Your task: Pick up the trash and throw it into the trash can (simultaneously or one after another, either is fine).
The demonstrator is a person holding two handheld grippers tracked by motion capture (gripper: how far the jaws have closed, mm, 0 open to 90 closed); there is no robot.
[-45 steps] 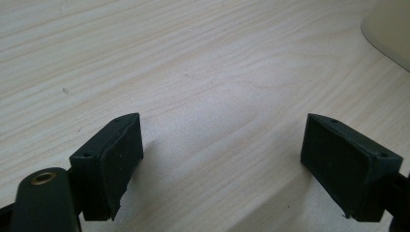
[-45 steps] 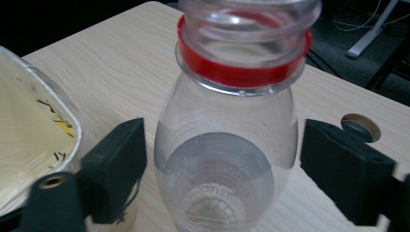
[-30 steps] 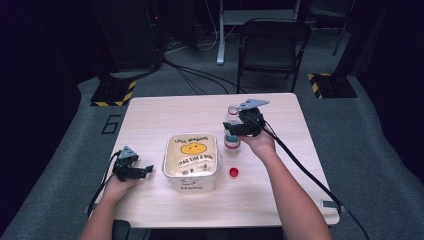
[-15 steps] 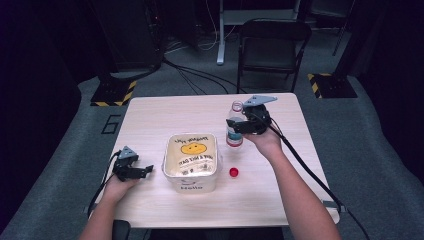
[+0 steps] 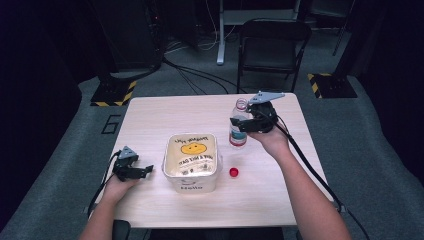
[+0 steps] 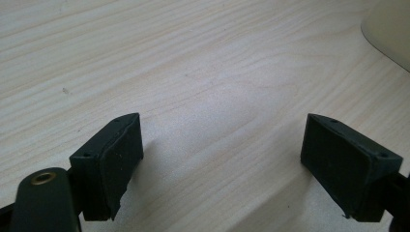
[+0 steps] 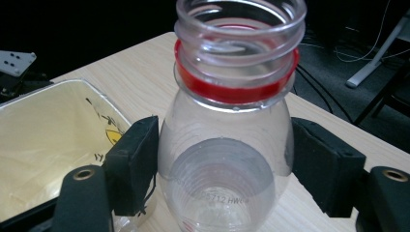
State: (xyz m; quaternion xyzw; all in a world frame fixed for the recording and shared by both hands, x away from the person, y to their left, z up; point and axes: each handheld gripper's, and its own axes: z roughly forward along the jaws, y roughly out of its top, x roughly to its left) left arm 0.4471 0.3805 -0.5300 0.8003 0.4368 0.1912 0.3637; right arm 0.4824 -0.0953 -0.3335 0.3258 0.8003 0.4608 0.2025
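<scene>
High view: bottle [image 5: 238, 126], uncapped, gripped by right gripper [image 5: 243, 123], just right of and behind tub [image 5: 192, 161]; red cap [image 5: 233, 172] right of tub; left gripper [image 5: 144, 171] left of tub.
Left gripper view: jaws wide, nothing held, table [image 6: 203, 72] beneath.
Right gripper view: pads [image 7: 135, 164] clamp bottle [image 7: 232, 121]; tub [image 7: 53, 130] beyond.

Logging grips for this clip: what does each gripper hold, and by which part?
The right gripper clamps the uncapped bottle at its shoulder, below the red neck ring. The left gripper is open over bare table, holding nothing.

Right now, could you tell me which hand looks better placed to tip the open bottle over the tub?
Right: the right gripper is clamped on the bottle beside the tub; the left gripper rests open.
</scene>
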